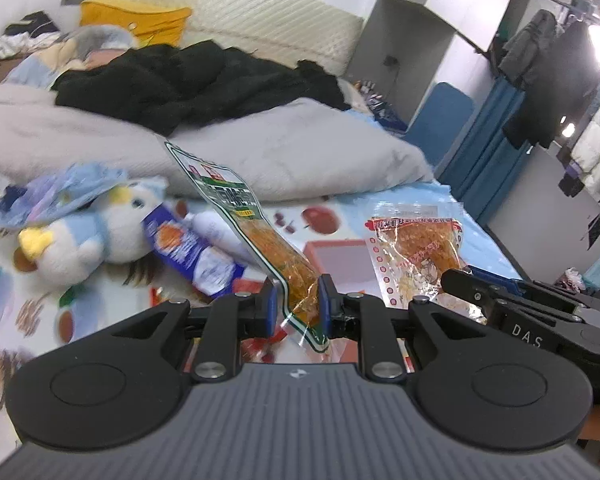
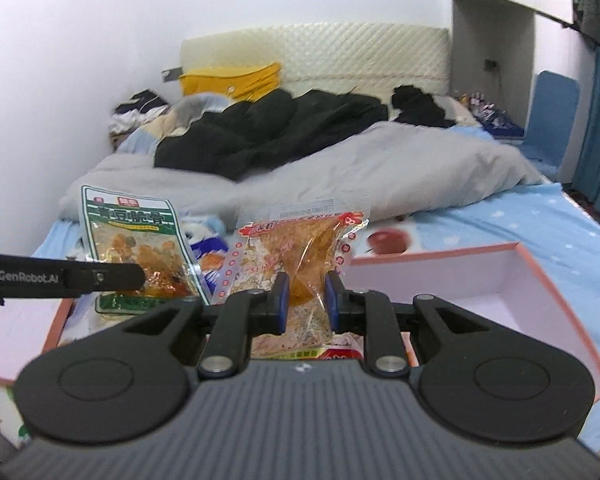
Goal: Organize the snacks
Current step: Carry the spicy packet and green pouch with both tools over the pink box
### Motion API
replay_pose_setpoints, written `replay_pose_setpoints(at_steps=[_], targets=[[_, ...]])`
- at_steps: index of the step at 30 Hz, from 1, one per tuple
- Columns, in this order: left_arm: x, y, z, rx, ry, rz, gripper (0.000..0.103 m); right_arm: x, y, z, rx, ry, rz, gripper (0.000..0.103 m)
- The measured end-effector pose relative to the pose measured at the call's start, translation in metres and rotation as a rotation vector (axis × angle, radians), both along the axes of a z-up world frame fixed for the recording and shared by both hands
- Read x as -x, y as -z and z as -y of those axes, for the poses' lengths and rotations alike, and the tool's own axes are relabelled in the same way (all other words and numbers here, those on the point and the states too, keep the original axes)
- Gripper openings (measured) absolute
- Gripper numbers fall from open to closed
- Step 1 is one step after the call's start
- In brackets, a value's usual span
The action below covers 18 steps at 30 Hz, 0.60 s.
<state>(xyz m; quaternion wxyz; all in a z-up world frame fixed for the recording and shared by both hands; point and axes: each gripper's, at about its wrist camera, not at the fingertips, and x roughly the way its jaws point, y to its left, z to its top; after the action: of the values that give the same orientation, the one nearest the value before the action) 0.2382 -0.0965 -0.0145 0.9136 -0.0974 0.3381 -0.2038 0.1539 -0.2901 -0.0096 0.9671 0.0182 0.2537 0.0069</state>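
My left gripper [image 1: 299,308] is shut on the lower end of a green-bordered snack packet [image 1: 228,200], which sticks up tilted to the left above the bed. In the right wrist view that packet [image 2: 132,232] faces me, with the left gripper [image 2: 136,276] reaching in from the left. My right gripper [image 2: 306,304] is shut on a clear, red-bordered snack packet [image 2: 300,240], held upright. In the left wrist view this packet [image 1: 412,248] hangs at the right, with the right gripper [image 1: 450,280] at its lower edge. Both packets are lifted over an open pink box [image 2: 432,252].
A blue and white plush toy [image 1: 88,236] and a blue snack packet [image 1: 188,248] lie on the fruit-print sheet at left. A grey duvet [image 2: 380,168] and black clothing [image 2: 268,132] cover the far bed. A second pink box edge [image 2: 56,320] shows at left.
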Motion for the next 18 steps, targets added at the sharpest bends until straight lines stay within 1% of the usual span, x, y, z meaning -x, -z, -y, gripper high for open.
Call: replay_pose_setpoints(at_steps=[4, 9, 13, 18], targets=[[-0.005, -0.016, 0.023, -0.002, 0.028, 0.021, 0.024, -0.002, -0.009, 0.015, 0.002, 0.021, 0.019, 0.022], [-0.014, -0.021, 0.055, -0.007, 0.064, 0.022, 0.024, 0.0, -0.011, 0.039, 0.001, 0.062, 0.018, 0.022], [-0.021, -0.013, 0.083, -0.021, 0.1, -0.006, 0.024, 0.001, 0.0, 0.061, -0.009, 0.101, -0.016, 0.022], [-0.031, 0.01, 0.117, -0.054, 0.16, -0.053, 0.024, 0.0, 0.025, 0.089, -0.039, 0.147, -0.066, 0.022]])
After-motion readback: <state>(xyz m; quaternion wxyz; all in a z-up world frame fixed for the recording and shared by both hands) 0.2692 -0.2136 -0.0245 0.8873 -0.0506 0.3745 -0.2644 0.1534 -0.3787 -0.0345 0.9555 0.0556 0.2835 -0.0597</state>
